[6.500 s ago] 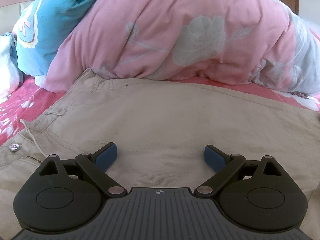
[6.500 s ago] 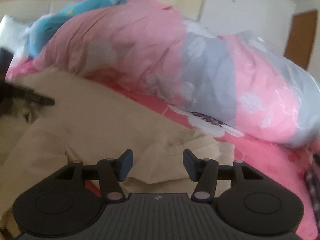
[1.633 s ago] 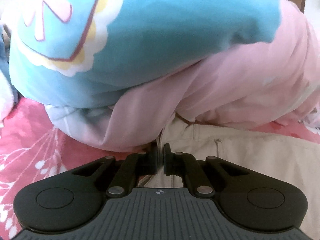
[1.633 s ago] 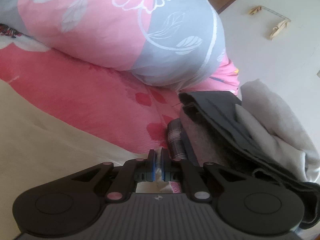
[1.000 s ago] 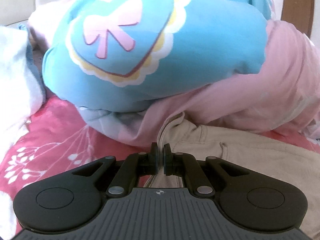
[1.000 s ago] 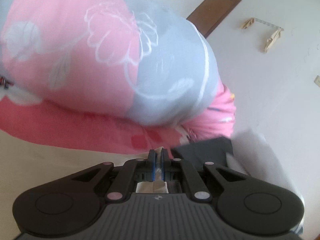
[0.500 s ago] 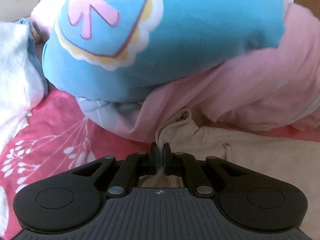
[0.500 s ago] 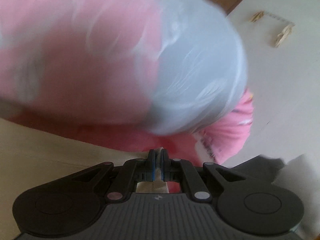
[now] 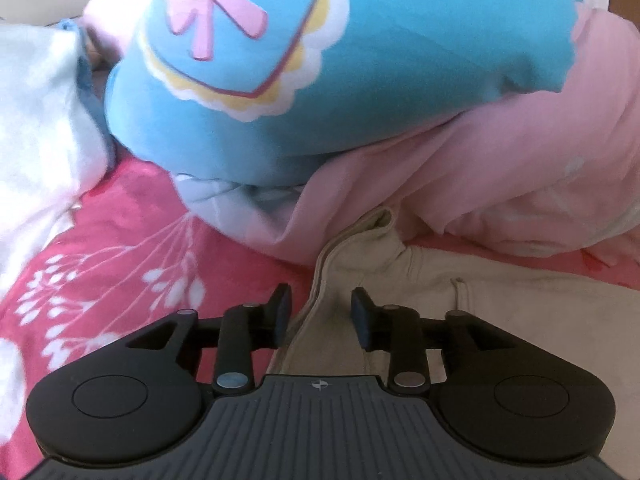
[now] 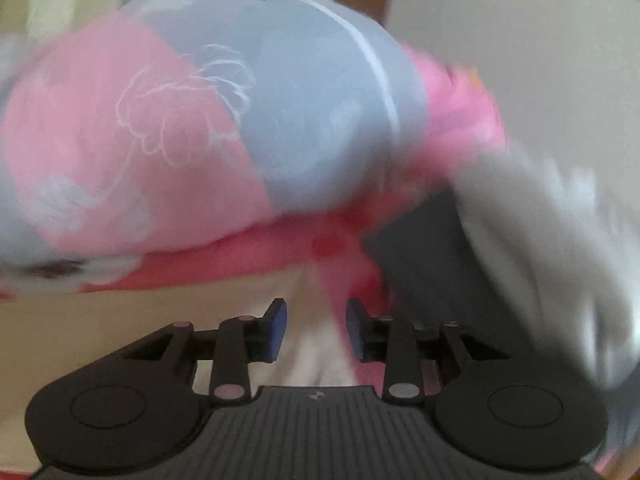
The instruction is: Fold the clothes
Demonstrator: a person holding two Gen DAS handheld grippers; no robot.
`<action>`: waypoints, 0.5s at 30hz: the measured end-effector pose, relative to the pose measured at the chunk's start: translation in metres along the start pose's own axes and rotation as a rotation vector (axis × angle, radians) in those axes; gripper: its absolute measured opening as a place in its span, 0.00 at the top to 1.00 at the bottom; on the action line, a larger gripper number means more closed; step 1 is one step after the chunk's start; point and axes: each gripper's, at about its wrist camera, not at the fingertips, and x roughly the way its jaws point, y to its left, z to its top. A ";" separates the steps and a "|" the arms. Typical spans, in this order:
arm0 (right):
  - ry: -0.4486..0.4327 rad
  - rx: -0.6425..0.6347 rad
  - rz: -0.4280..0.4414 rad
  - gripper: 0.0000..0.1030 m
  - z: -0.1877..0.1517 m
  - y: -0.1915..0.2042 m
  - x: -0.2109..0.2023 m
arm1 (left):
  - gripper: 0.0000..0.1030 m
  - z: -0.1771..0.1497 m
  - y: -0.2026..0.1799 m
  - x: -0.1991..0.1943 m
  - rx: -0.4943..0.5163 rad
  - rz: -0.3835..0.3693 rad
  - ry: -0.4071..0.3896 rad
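Note:
Beige trousers (image 9: 500, 320) lie flat on the pink floral sheet (image 9: 120, 248). Their waistband corner (image 9: 360, 240) stands up in a small ridge just ahead of my left gripper (image 9: 321, 317). That gripper's jaws are opening, and the trouser edge runs loosely between the blue pads without being pressed. In the blurred right wrist view the beige trousers (image 10: 120, 320) fill the lower left. My right gripper (image 10: 316, 327) is opening too, with a slack bit of beige cloth lying under the gap.
A blue pillow (image 9: 360, 80) and a pink duvet (image 9: 520, 168) are heaped right behind the trousers. White cloth (image 9: 36, 120) lies at the left. In the right wrist view a dark grey garment (image 10: 432, 256) and a pale grey one (image 10: 552, 240) sit at the right, beside the pink-and-grey duvet (image 10: 200, 140).
Both grippers were shut on the beige cloth and their jaws have now parted, leaving it slack. The right wrist view has swung and rolled, so the duvet and grey garments shifted.

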 end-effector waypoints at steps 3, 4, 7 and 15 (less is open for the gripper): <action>0.091 0.293 0.093 0.66 -0.022 -0.034 0.001 | 0.68 -0.007 -0.006 -0.017 0.041 0.053 -0.013; 0.100 0.356 0.103 0.66 -0.029 -0.039 0.005 | 0.68 -0.009 -0.007 -0.022 0.044 0.055 -0.016; 0.119 0.513 0.116 0.66 -0.045 -0.049 0.018 | 0.68 -0.018 -0.011 -0.040 0.044 0.028 -0.033; 0.022 0.590 0.113 0.98 -0.062 -0.044 0.023 | 0.68 -0.036 -0.031 -0.048 0.044 -0.020 -0.050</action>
